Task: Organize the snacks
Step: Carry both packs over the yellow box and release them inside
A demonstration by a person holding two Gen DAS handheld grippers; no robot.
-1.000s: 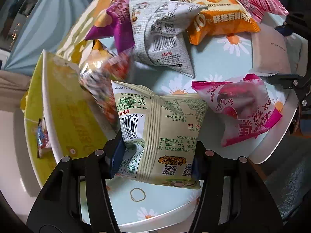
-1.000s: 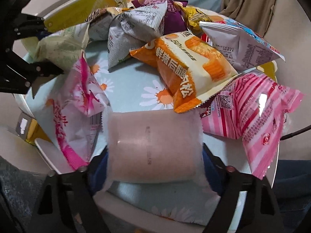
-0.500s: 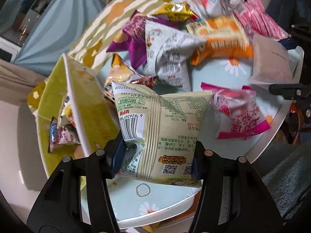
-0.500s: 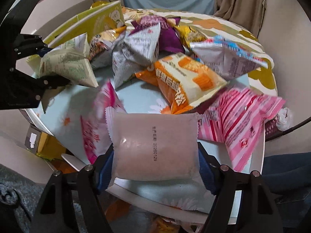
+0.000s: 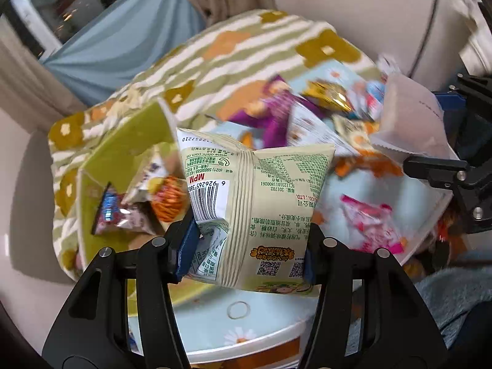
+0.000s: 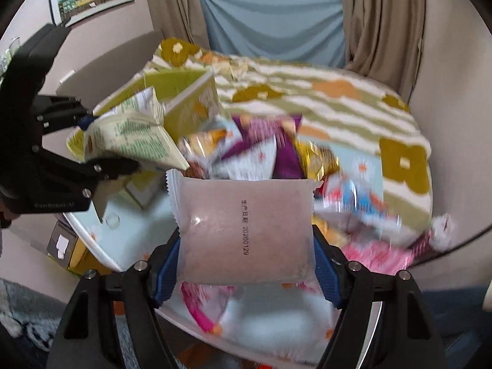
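My left gripper (image 5: 246, 246) is shut on a pale green snack bag (image 5: 255, 203) and holds it above the round table's near edge, just right of a yellow-green box (image 5: 123, 153) that holds several small snacks. My right gripper (image 6: 244, 255) is shut on a frosted pinkish packet (image 6: 246, 227), lifted above the table. That packet also shows at the right of the left wrist view (image 5: 412, 123). The green bag shows at the left of the right wrist view (image 6: 132, 135). Loose snack bags, purple (image 5: 270, 117), gold (image 5: 329, 98) and pink (image 5: 369, 224), lie on the table.
The round white table (image 5: 246, 332) has a daisy-print top. A sofa with a striped floral blanket (image 6: 338, 92) lies behind it. Curtains (image 6: 381, 15) and a blue cloth hang at the back. Small boxes (image 6: 64, 246) sit on the floor at the left.
Both grippers have risen off the table with their packets. The left one has swung toward the yellow-green box, whose inside now shows.
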